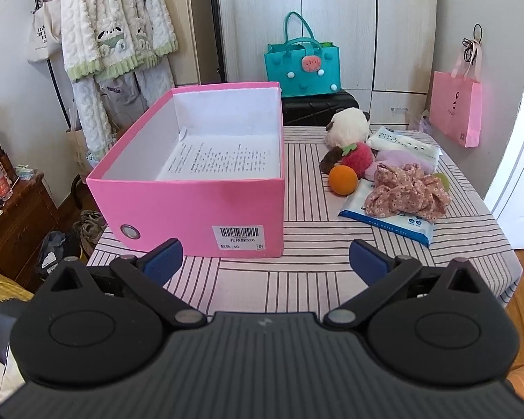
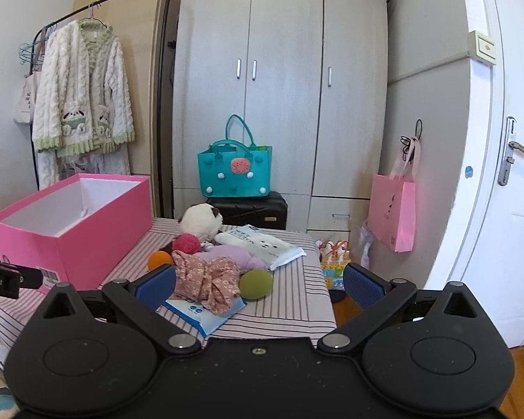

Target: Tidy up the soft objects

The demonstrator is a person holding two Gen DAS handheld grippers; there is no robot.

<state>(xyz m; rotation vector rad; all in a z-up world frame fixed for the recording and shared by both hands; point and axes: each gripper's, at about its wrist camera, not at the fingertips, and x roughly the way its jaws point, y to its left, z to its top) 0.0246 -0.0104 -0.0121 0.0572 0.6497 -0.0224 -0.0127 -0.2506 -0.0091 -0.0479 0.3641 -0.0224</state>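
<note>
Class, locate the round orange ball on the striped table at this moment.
In the left wrist view the round orange ball sits right of the open pink cardboard box, touching the fuzzy red strawberry plush behind it and the blue-and-white wipes packet.

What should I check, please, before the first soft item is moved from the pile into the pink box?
1. Pink box open, with room: ok; only a printed sheet lies inside.
2. Left gripper open, holding nothing: ok.
3. Right gripper open, holding nothing: ok.
4. Floral cloth free on top of the pile: ok.
5. Green ball safe from rolling: cannot tell; it touches the cloth.
6. Path over the striped table to the box: ok.
</note>
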